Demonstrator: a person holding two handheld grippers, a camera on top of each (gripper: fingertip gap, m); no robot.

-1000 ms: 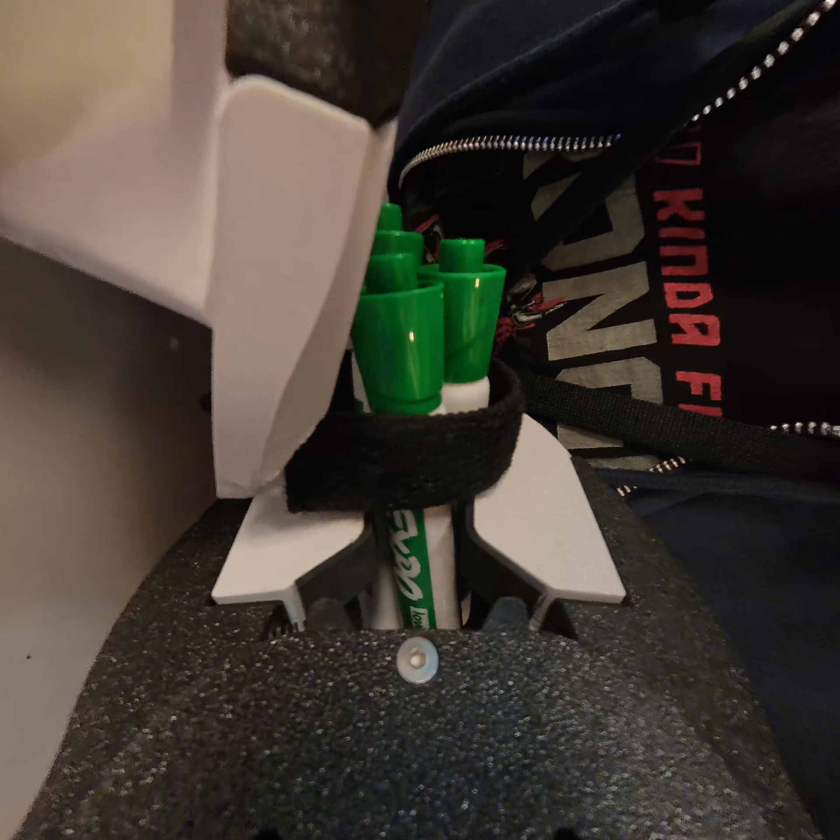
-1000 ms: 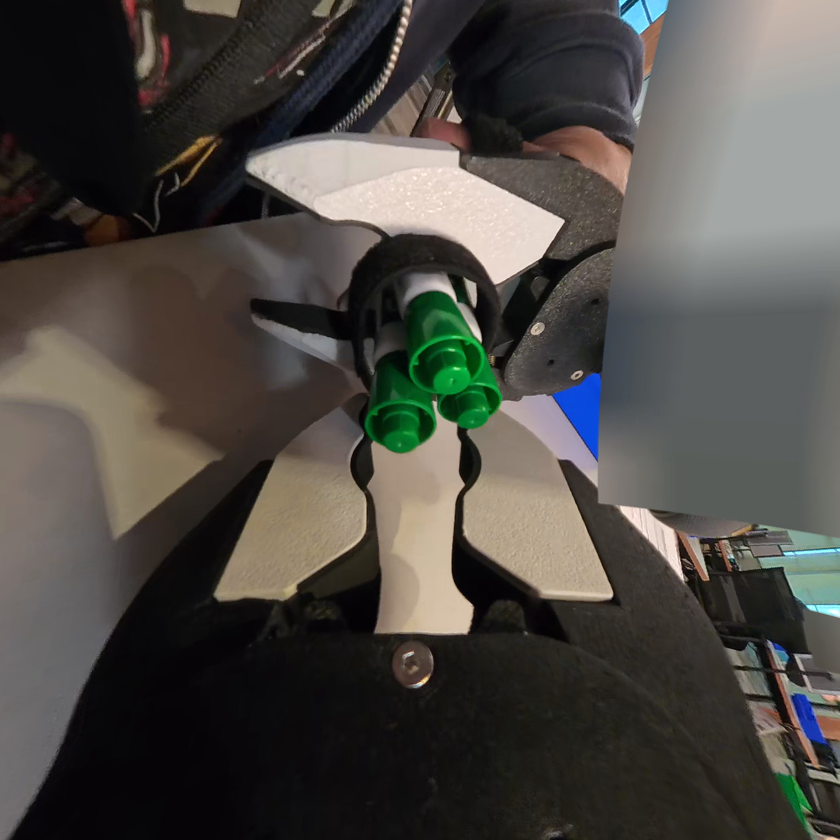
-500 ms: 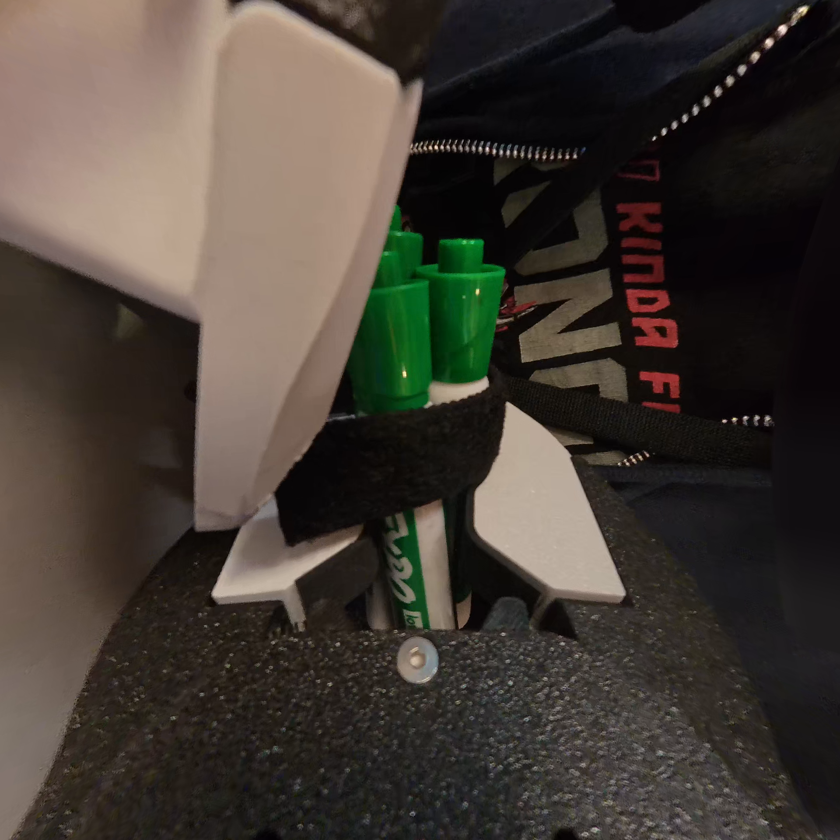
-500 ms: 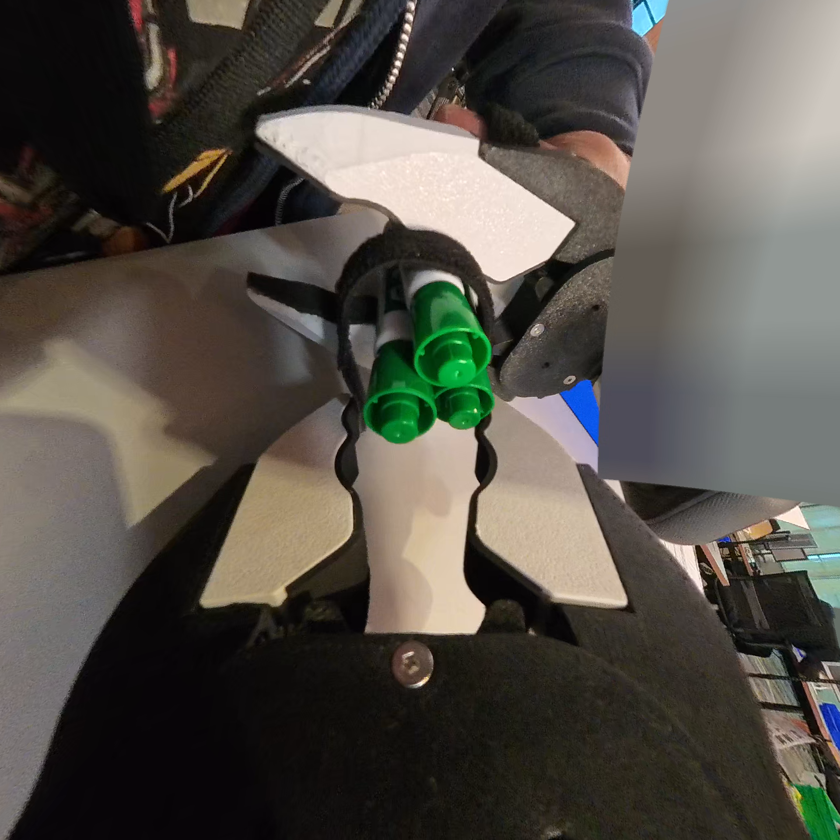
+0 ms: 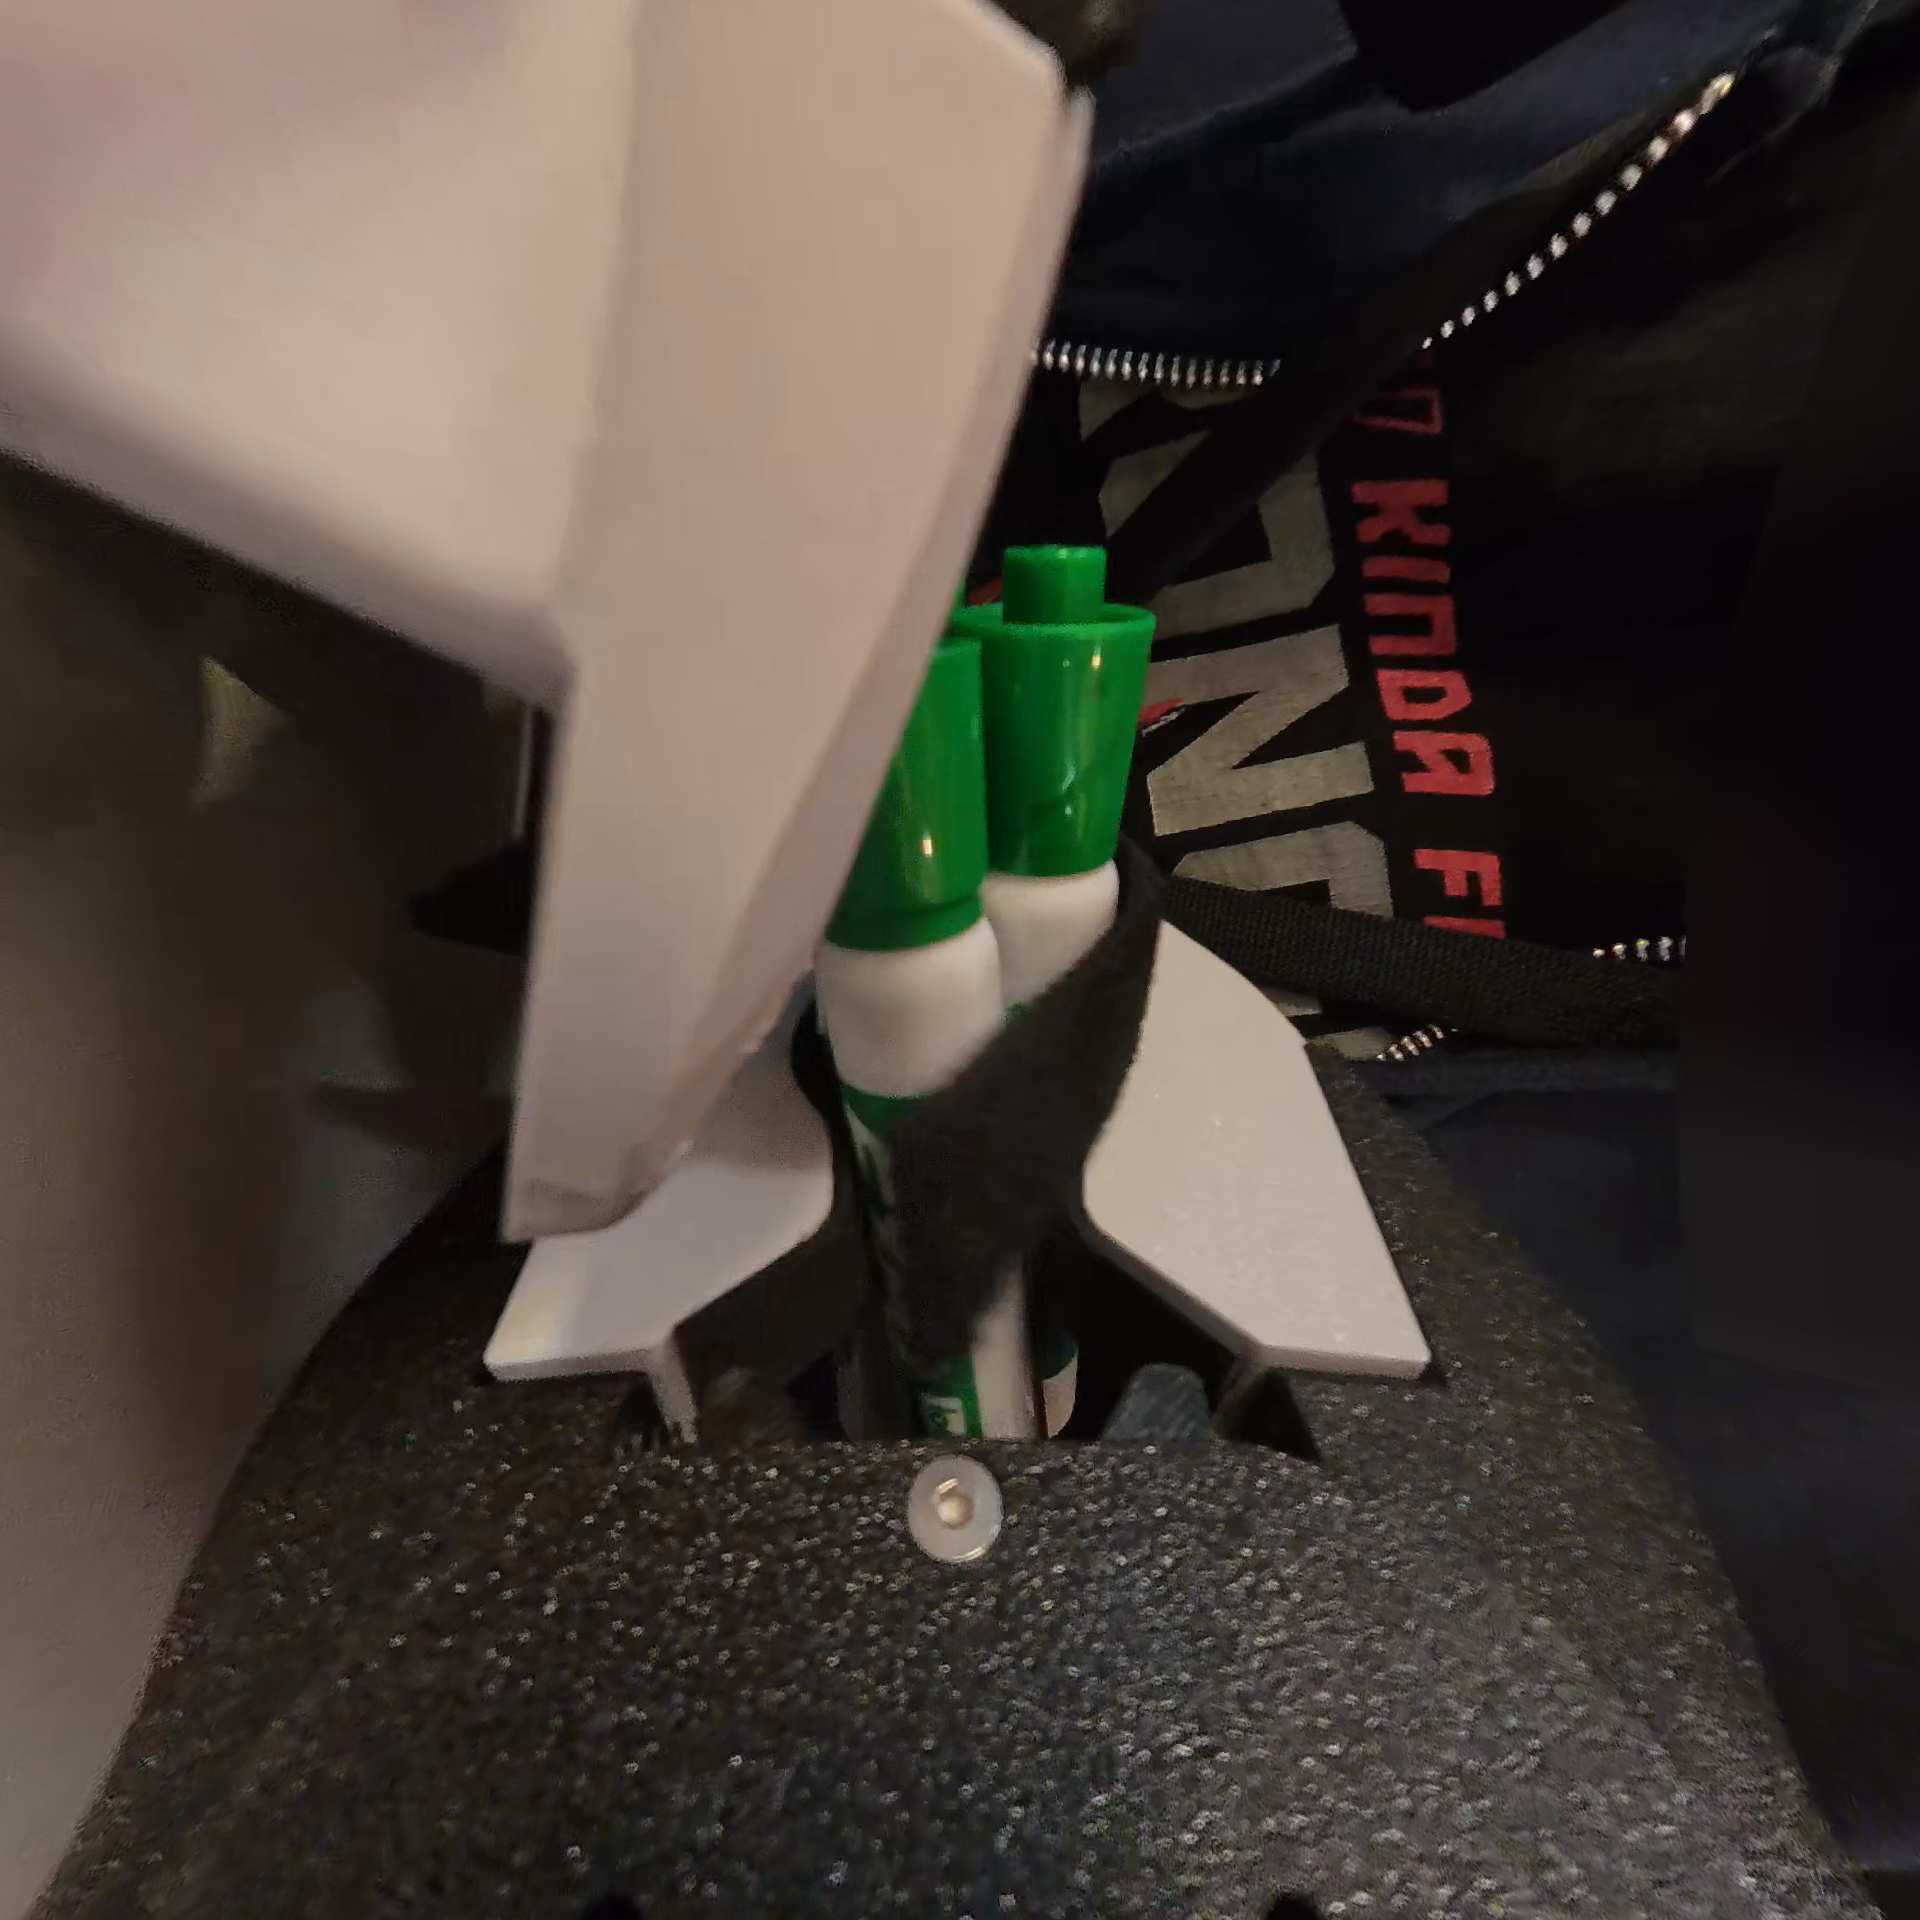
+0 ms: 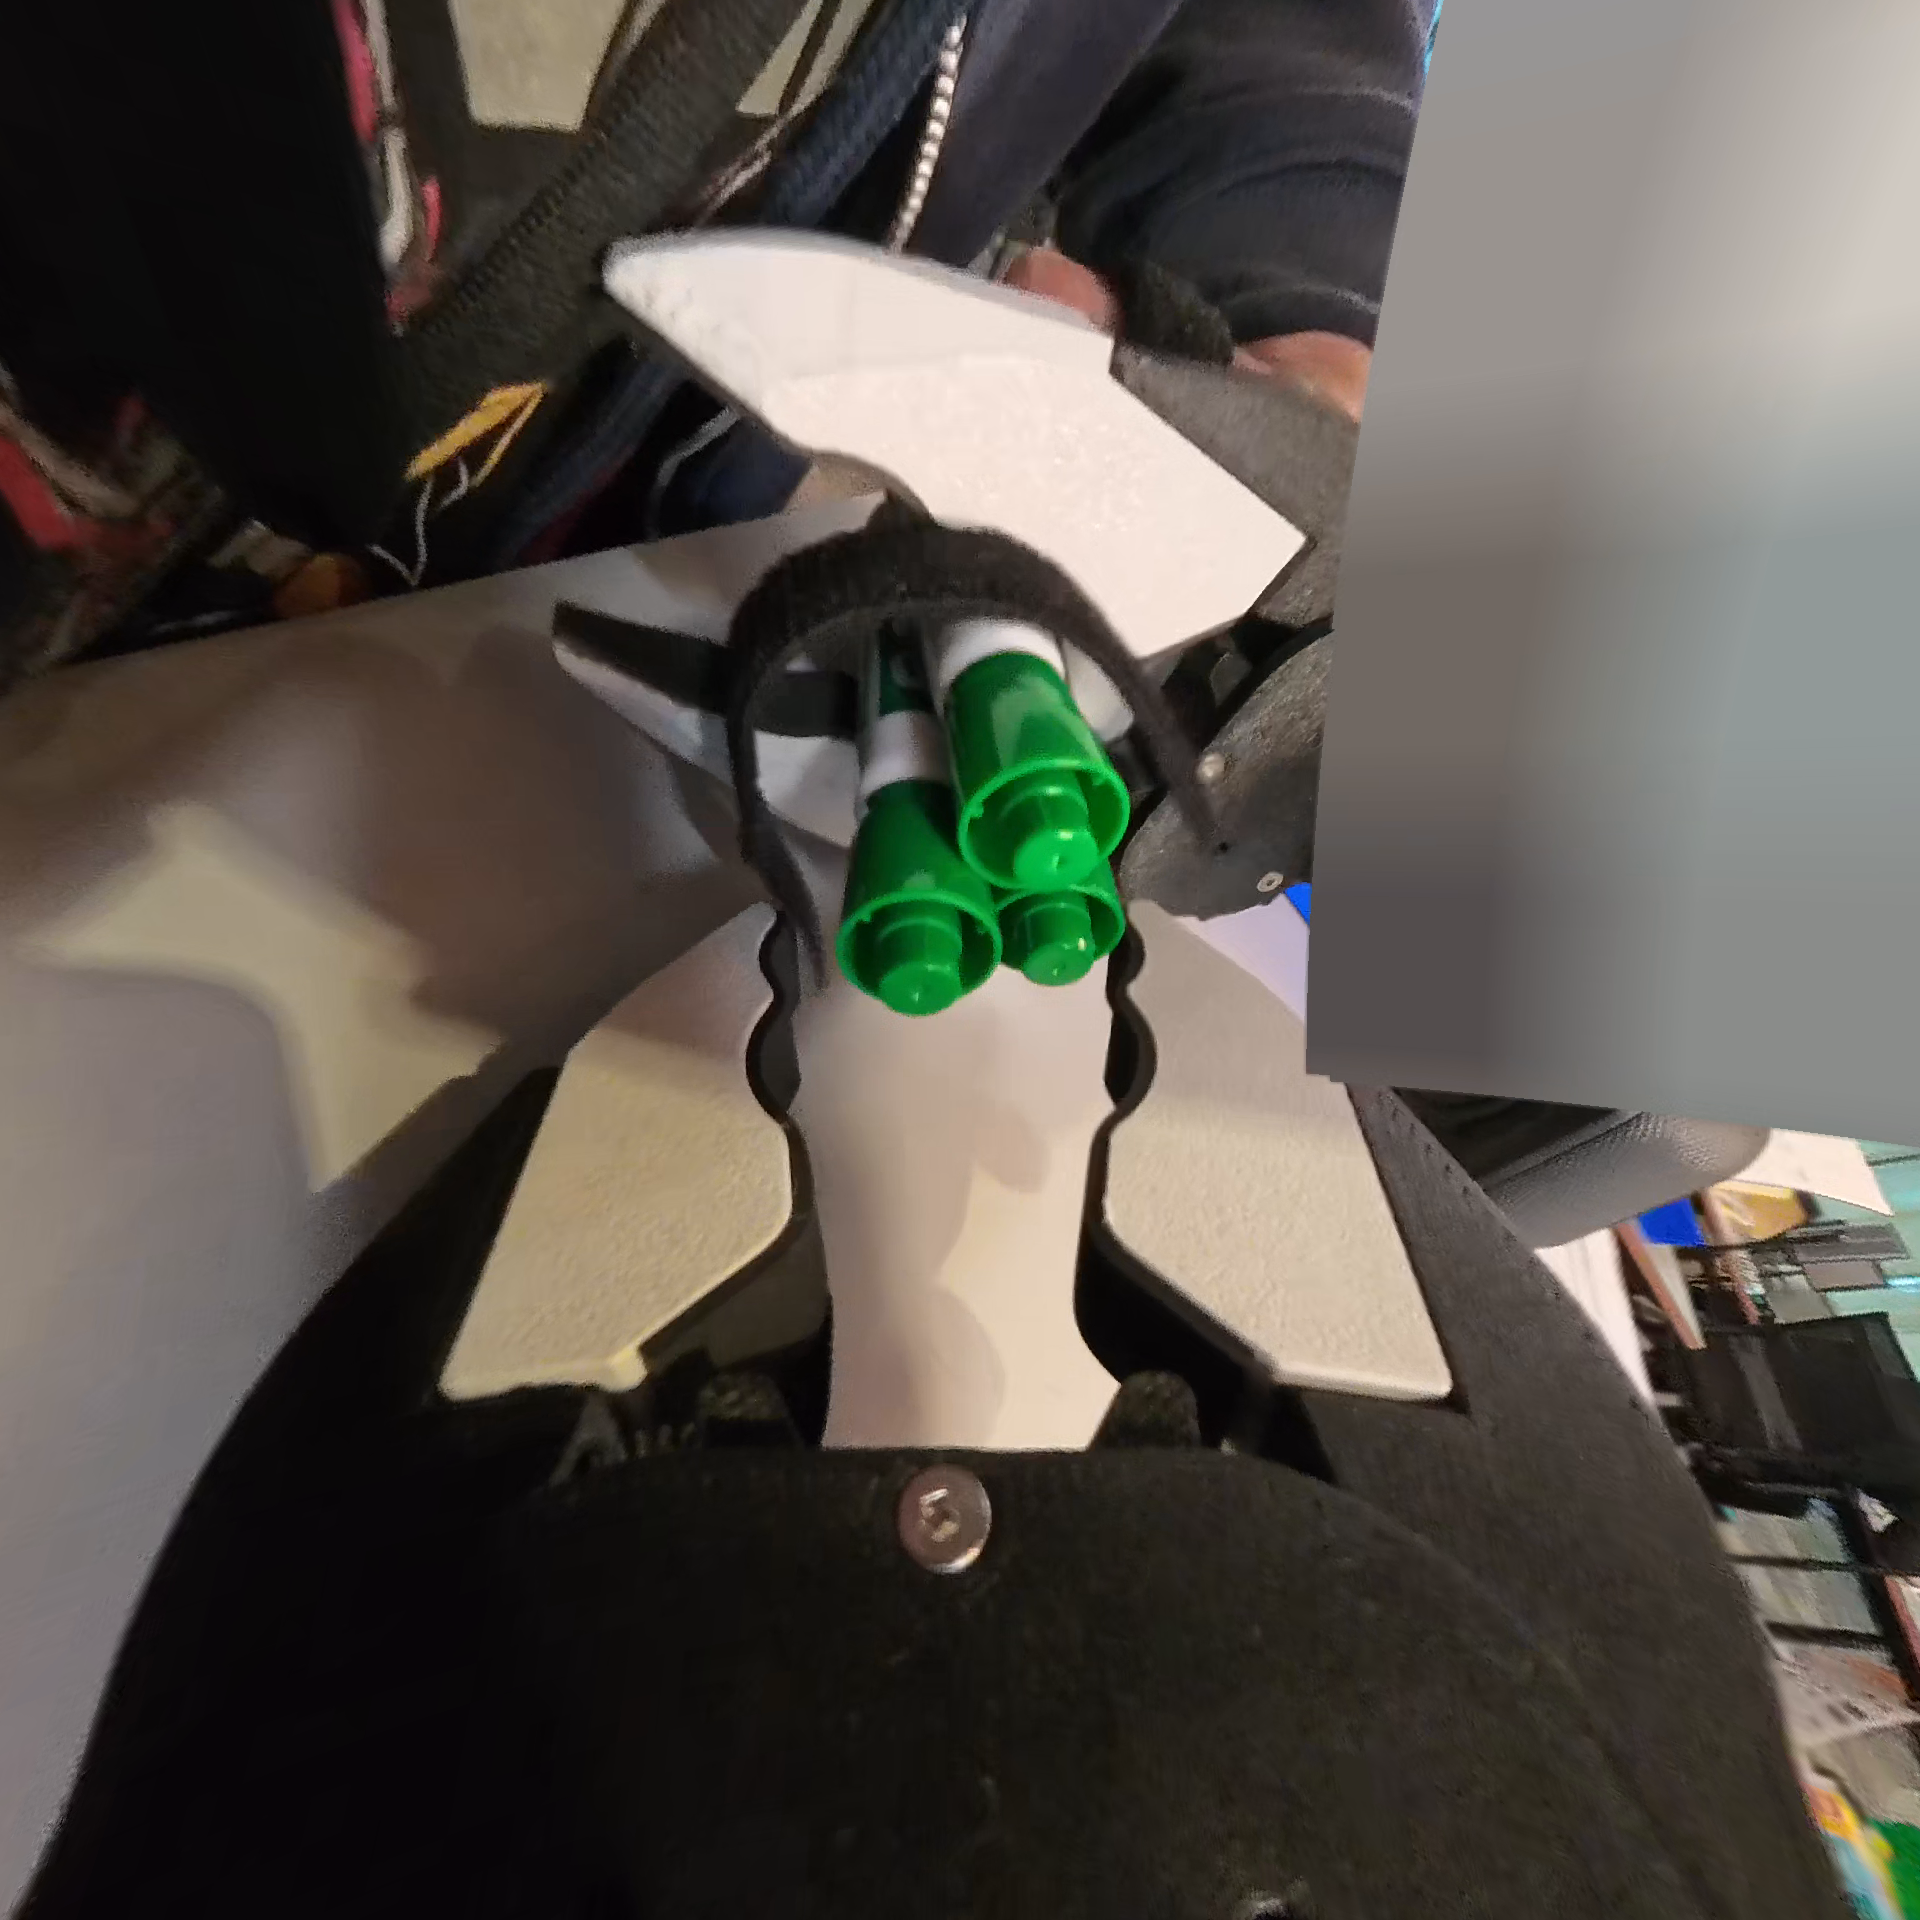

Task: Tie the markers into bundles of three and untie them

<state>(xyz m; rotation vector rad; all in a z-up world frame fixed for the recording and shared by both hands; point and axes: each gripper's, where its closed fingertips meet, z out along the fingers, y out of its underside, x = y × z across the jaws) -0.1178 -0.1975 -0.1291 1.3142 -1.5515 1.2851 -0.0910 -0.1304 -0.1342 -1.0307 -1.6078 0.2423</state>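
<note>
Left gripper [image 5: 961,1195] jaws clamp three green-capped markers [image 6: 977,862] held in the air | black strap [image 6: 883,582] hangs slack around them, bundle half undone | right gripper [image 6: 951,966] jaws spread wide, holding nothing

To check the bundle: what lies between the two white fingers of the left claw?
In the left wrist view, the green-capped markers stand between the left claw's fingers, and the black strap slants across their white barrels.

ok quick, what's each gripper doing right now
left gripper: shut on the green markers, black strap slack around them.
right gripper: open, holding nothing.
</note>
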